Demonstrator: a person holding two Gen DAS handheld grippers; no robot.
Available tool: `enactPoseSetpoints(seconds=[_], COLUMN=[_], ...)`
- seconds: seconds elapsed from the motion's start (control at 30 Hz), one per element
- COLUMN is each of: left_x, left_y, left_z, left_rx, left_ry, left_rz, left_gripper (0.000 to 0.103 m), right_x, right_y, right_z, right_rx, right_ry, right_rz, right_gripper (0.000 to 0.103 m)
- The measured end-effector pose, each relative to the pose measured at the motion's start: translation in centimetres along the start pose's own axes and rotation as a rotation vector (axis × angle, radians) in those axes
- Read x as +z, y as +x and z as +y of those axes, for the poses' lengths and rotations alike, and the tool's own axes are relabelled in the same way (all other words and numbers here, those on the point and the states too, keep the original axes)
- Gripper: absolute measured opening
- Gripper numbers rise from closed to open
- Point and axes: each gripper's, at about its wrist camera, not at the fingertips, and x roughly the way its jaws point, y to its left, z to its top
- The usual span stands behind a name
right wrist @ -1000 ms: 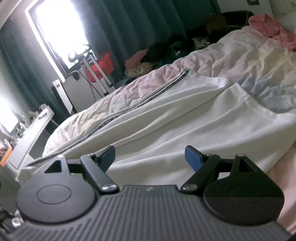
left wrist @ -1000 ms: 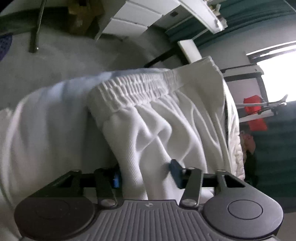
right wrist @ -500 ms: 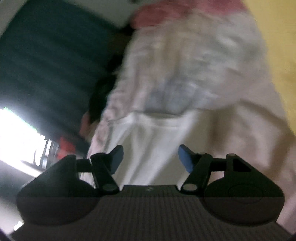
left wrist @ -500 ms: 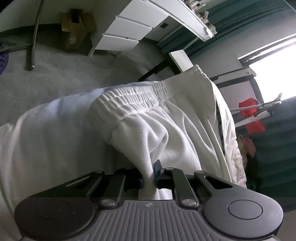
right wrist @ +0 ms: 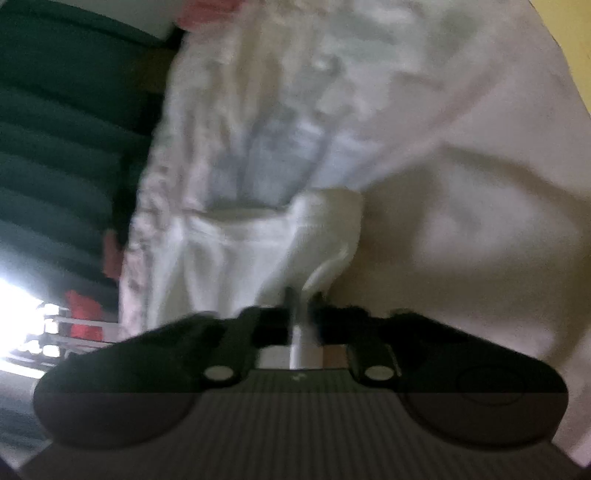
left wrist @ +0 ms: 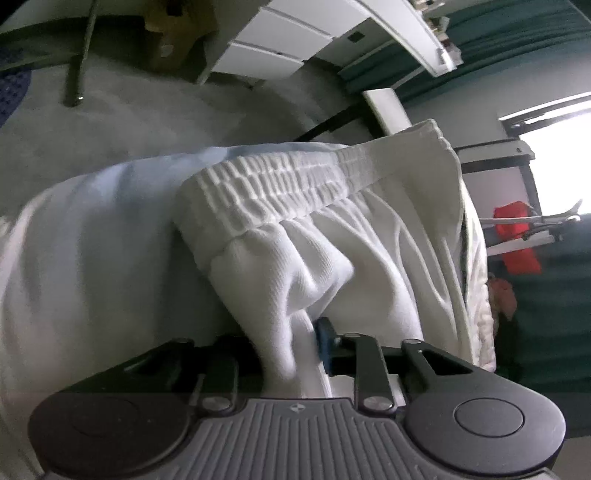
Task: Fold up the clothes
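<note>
White trousers (left wrist: 332, 229) with a ribbed elastic waistband (left wrist: 280, 188) lie on a pale bed. My left gripper (left wrist: 291, 343) is shut on a bunched fold of the white trousers just below the waistband; the blue pad (left wrist: 325, 339) of one finger shows beside the cloth. In the blurred right wrist view, my right gripper (right wrist: 301, 306) is shut on the hem end of the white trousers (right wrist: 317, 236), which rises from the jaws as a narrow fold.
A white drawer unit (left wrist: 280, 44) and a cardboard box (left wrist: 173, 33) stand on the grey floor beyond the bed. Dark green curtains (right wrist: 55, 147) and a bright window (left wrist: 561, 166) are off to the side, with a red item (left wrist: 517, 236) on a rack. Pink clothes (right wrist: 207, 11) lie far up the bed.
The left gripper closed on the fold below the waistband and holds it. The right gripper swung from a level view to looking down the bed and closed on the trouser hem.
</note>
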Motion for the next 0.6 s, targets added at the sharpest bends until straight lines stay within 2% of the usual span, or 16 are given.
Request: enactPoseSetpoints(seconds=[0.13, 0.23, 0.3, 0.4, 0.47, 0.6], left_x=[0.0, 0.3, 0.9, 2.2, 3.1, 5.0], left_y=[-1.3, -3.3, -4.4, -5.4, -4.9, -1.9], left_z=[0.7, -0.1, -1.4, -4.6, -7.8, -14.5], left_rx=[-0.071, -0.137, -0.182, -0.248, -0.266, -0.27], left_ry=[-0.02, 0.024, 0.038, 0.045, 0.073, 0.1], left_rz=[-0.014, -0.06, -0.084, -0.11, -0.132, -0.171], left_gripper=[0.008, 0.008, 0.007, 0.007, 0.007, 0.008], right_x=[0.0, 0.0, 0.3, 1.1, 1.5, 1.3], right_y=[-2.5, -4.4, -4.3, -2.9, -1.4, 6.5], right_z=[1.6, 2.8, 4.8, 9.5, 12.7, 19.0], right_rx=[0.09, 0.15, 0.157, 0.167, 0.168, 0.11], right_ry=[-0.034, -0.054, -0.097, -0.184, -0.239, -0.308], right_rz=[-0.09, -0.152, -0.164, -0.184, -0.196, -0.208], right_gripper=[0.005, 0.005, 0.005, 0.005, 0.005, 0.005])
